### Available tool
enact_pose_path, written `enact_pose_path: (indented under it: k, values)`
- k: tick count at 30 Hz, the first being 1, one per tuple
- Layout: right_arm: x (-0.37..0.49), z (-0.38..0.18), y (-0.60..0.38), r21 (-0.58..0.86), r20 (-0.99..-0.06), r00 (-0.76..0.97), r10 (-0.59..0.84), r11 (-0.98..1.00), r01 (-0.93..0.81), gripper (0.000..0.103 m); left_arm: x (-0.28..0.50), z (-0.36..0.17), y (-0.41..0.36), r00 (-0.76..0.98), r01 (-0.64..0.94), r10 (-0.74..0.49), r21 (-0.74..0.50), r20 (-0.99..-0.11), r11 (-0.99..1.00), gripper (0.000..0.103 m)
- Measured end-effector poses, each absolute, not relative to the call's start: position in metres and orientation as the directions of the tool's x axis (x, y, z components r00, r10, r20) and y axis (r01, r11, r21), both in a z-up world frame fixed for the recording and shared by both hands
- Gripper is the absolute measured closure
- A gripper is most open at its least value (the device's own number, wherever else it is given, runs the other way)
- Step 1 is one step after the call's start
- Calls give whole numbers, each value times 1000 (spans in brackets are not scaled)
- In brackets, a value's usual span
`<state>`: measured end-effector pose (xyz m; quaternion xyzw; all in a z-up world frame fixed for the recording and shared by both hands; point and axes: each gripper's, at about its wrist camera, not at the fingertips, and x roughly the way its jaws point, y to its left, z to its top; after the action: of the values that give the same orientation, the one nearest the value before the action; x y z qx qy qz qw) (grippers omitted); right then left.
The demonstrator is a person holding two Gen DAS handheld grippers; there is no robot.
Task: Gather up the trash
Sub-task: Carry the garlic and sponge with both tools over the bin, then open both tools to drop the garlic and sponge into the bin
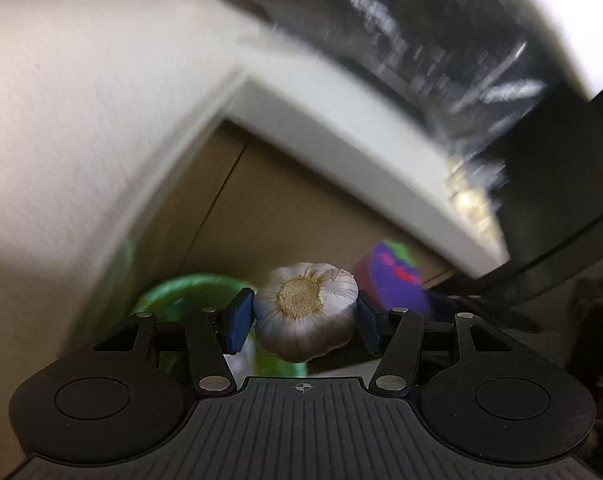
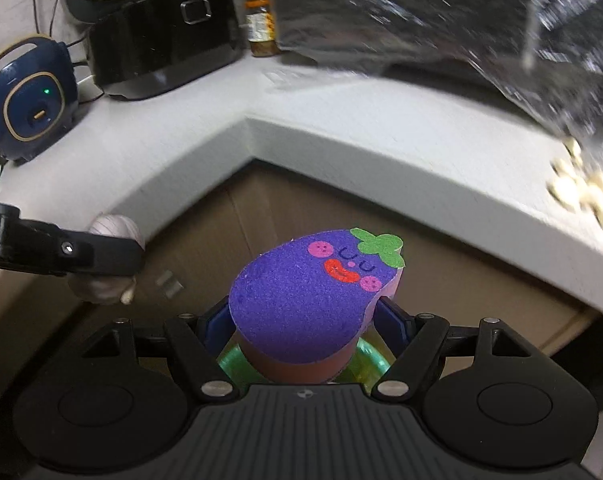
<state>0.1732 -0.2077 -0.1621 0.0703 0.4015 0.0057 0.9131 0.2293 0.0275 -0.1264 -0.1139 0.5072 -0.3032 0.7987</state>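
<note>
My left gripper (image 1: 305, 318) is shut on a white garlic bulb (image 1: 307, 312), root end toward the camera. It also shows in the right wrist view (image 2: 113, 226), held by the left gripper (image 2: 101, 258) at the left. My right gripper (image 2: 305, 320) is shut on a purple eggplant-shaped sponge (image 2: 309, 292) with a smiling face and green stem. The sponge also shows in the left wrist view (image 1: 397, 280), to the right of the garlic. A green bin rim (image 1: 185, 292) lies below both grippers; it also shows under the sponge (image 2: 369, 356).
A white L-shaped counter (image 2: 341, 120) wraps around a brown cabinet front (image 2: 285, 208). On it stand a black appliance (image 2: 165, 36), a navy cooker (image 2: 25, 108), a jar (image 2: 259, 28), a shiny black bag (image 2: 441, 20) and pale scraps (image 2: 581, 192).
</note>
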Motion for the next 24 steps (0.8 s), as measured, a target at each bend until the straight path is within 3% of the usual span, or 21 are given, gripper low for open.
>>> enact_pose_path:
  k: [9, 12, 19, 24]
  values:
    - [143, -230, -275, 262, -757, 648, 84, 948, 182, 29, 210, -238, -34, 151, 305, -422, -364, -894, 880, 43]
    - [137, -248, -293, 283, -772, 631, 72, 928, 241, 29, 209, -285, -40, 123, 254, -404, -365, -906, 896, 43]
    - [132, -273, -302, 166, -808, 589, -11, 955, 245, 29, 229, -385, -71, 26, 163, -447, -438, -894, 884, 44]
    - [130, -289, -298, 130, -836, 548, -19, 964, 233, 29, 235, -408, -68, 38, 104, -470, -464, -882, 880, 44]
